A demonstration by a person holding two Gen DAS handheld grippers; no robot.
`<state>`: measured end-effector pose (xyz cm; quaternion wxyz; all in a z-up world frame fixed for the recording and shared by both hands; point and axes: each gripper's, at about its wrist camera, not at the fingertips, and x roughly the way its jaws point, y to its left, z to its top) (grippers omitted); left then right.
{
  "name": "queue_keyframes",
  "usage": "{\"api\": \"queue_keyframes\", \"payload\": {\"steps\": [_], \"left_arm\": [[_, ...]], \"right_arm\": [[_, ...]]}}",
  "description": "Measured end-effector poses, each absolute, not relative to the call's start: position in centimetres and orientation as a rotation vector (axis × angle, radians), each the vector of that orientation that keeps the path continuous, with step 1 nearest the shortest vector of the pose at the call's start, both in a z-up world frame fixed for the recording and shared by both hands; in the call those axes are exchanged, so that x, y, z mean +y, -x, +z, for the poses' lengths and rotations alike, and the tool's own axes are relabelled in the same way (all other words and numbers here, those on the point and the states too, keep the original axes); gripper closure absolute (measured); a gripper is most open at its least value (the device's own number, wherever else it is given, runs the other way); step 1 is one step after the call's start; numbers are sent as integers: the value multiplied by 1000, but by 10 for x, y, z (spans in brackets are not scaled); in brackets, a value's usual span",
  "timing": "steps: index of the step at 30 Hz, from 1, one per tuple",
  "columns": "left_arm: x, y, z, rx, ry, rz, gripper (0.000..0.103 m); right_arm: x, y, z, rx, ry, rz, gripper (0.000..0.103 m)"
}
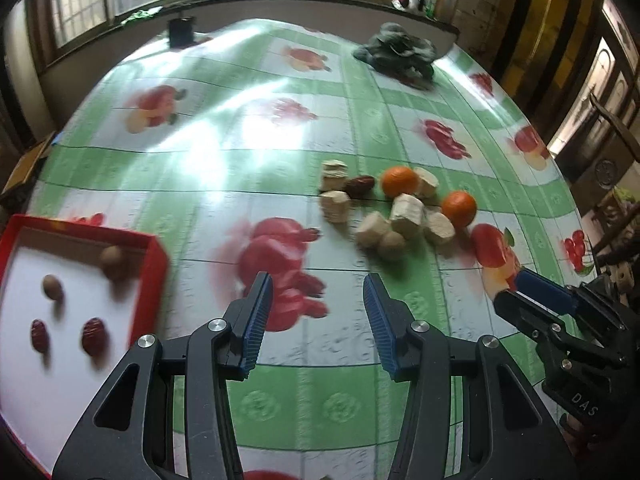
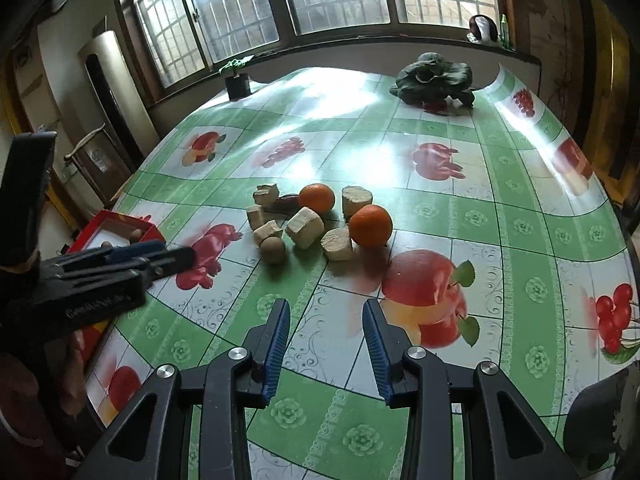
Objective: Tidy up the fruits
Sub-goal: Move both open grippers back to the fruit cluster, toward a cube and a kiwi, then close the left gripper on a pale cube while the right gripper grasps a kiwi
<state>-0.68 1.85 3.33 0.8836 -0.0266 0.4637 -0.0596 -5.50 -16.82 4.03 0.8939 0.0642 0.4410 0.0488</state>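
fruit-print tablecloth (image 2: 400, 168), right tool (image 1: 520, 286) marked "das"

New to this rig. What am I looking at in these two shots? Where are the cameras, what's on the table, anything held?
There is no robot arm: a person holds a pair of two-finger tongs in each hand, and each carries a fisheye camera looking forward along its fingers. That is why the left tongs and the right tongs fill the bottom of their own views. Both are open and hold nothing.

On the fruit-print tablecloth lies a cluster: two oranges, pale cut chunks, a round brown nut and a dark red date. Far back lies a leafy green vegetable.

At the left, the red tray already holds two dates and two brown nuts. The left view is motion-blurred.
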Motion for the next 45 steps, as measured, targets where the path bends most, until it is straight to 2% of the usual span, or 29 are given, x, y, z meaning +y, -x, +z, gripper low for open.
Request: {"api": "queue_keyframes", "payload": {"steps": [13, 14, 15, 16, 29, 39, 41, 43, 45], "left_arm": [[46, 0, 28, 980, 57, -64, 56], [46, -1, 27, 982, 61, -65, 56], [46, -3, 26, 985, 64, -68, 56], [45, -5, 26, 987, 65, -72, 56], [0, -27, 17, 1003, 21, -187, 56], [-30, -46, 2, 1005, -69, -257, 57], [-33, -48, 2, 994, -92, -252, 59], [-35, -49, 1, 976, -126, -244, 77], [-33, -49, 1, 975, -120, -251, 77]], "right_arm": [[-118, -12, 12, 968, 4, 323, 66], [-117, -18, 9, 972, 10, 325, 69], [-116, -24, 6, 979, 22, 311, 78], [-116, -28, 3, 988, 25, 303, 82], [-168, 15, 7, 986, -56, 214, 82], [-183, 18, 7, 975, -127, 239, 82], [-184, 17, 7, 974, -131, 242, 82], [-185, 18, 7, 974, -135, 244, 82], [-186, 18, 6, 973, -139, 245, 82]]}}
